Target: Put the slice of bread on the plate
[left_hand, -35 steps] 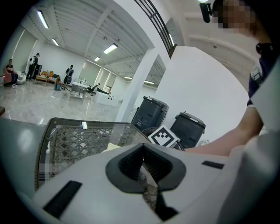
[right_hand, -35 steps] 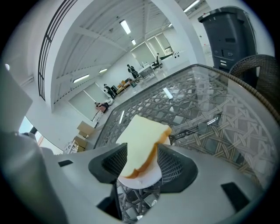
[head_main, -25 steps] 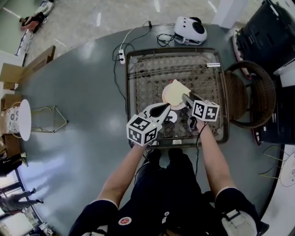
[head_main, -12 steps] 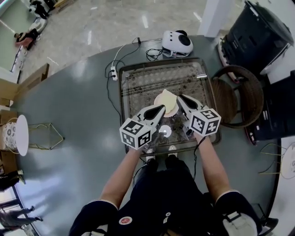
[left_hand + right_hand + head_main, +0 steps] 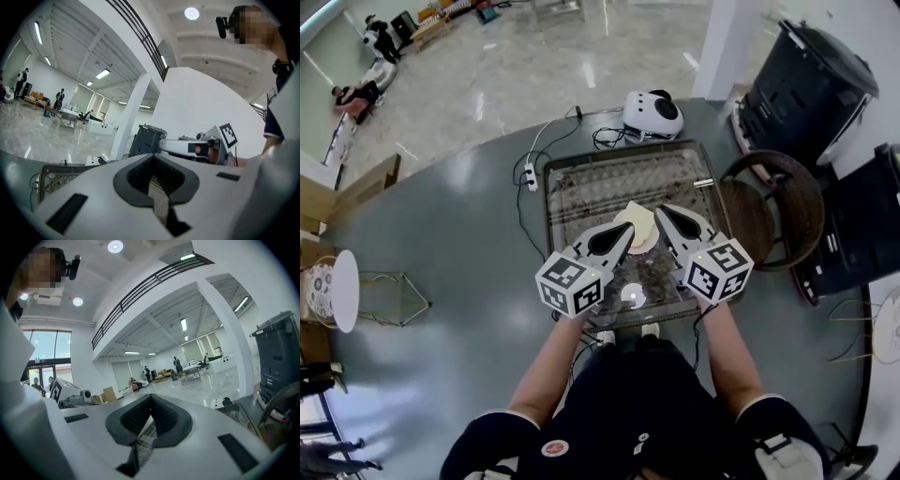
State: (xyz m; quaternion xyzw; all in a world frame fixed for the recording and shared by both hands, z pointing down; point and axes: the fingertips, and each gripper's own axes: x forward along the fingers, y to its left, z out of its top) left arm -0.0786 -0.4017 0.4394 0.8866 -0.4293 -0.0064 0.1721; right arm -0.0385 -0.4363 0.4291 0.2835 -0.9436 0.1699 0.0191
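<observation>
Slice of bread (image 5: 637, 217) lying on the plate (image 5: 646, 241), plate on the glass-topped wicker table (image 5: 581, 187), left gripper (image 5: 628, 228) and right gripper (image 5: 660, 212) flanking the bread from above, both jaw pairs clenched together, nothing between them.

Head view: overhead, steeply down on square glass-topped wicker table (image 5: 581, 187). Gripper views: near level, toward far hall; share table's far edge; left one catches right gripper (image 5: 161, 144).

Plate (image 5: 645, 244) partly hidden behind left gripper (image 5: 630, 227); bread slice (image 5: 639, 215) outline blurred.
</observation>
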